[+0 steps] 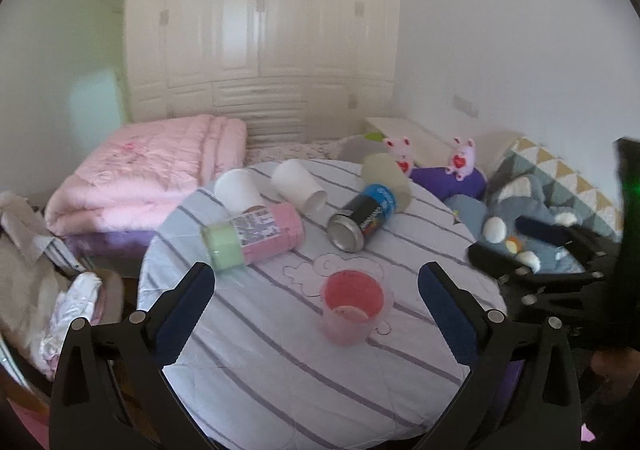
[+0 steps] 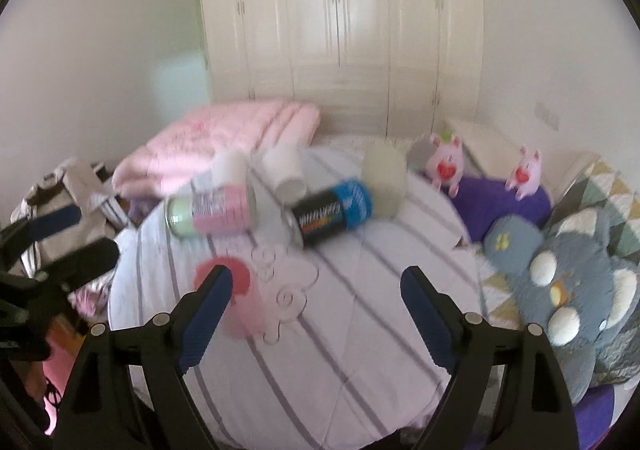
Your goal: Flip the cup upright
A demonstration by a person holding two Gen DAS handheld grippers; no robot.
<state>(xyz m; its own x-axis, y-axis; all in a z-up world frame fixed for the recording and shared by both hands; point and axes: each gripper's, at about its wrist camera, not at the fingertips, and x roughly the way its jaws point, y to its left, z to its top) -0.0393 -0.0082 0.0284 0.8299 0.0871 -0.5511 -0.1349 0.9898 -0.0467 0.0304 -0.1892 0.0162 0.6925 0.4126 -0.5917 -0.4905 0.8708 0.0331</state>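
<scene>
A translucent pink cup (image 1: pixel 351 308) stands upright on the round striped table (image 1: pixel 280 370), mouth up. My left gripper (image 1: pixel 316 282) is open and empty, the cup between and just beyond its fingertips. In the right wrist view the pink cup (image 2: pixel 232 290) is blurred, partly behind my left finger. My right gripper (image 2: pixel 316 290) is open and empty above the table (image 2: pixel 340 350). The right gripper also shows at the right edge of the left wrist view (image 1: pixel 532 250).
Lying on the table: a pink bottle with green cap (image 1: pixel 256 236), a black and blue can (image 1: pixel 362 217), two white cups (image 1: pixel 298 183), a pale green cup (image 1: pixel 386 177). Pink quilt (image 1: pixel 148 177) at left, plush toys (image 1: pixel 520 217) at right, wardrobe behind.
</scene>
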